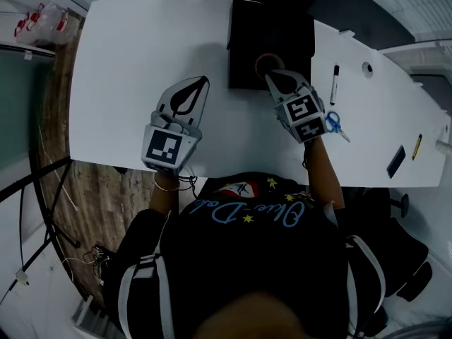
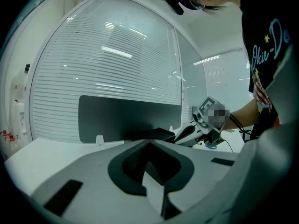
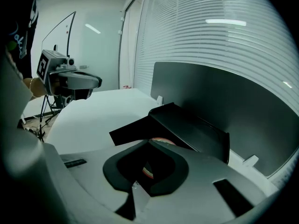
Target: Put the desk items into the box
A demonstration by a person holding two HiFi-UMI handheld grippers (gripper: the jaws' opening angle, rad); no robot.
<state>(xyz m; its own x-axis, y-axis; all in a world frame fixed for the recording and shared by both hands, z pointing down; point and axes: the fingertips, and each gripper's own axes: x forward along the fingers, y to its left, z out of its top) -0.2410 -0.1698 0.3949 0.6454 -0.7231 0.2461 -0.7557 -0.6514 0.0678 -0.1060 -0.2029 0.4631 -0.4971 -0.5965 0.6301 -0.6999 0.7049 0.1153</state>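
A black open box (image 1: 272,20) stands at the desk's far middle, and it also shows in the right gripper view (image 3: 191,125). A round reddish tape roll (image 1: 265,63) lies inside it at the near edge. My right gripper (image 1: 271,77) hangs just over that roll, its jaws shut with nothing between them. In the right gripper view (image 3: 150,142) the roll (image 3: 160,139) peeks out under the tips. My left gripper (image 1: 203,81) rests low over bare desk left of the box, jaws shut and empty (image 2: 149,142). A black marker (image 1: 334,83) and blue scissors (image 1: 336,124) lie on the desk to the right.
Farther right on the white desk (image 1: 127,83) lie a yellow pencil (image 1: 417,145) and a flat black item (image 1: 396,161). A round cable hole (image 1: 367,68) sits near the marker. A dark screen panel (image 2: 126,118) backs the desk. The near edge runs under my wrists.
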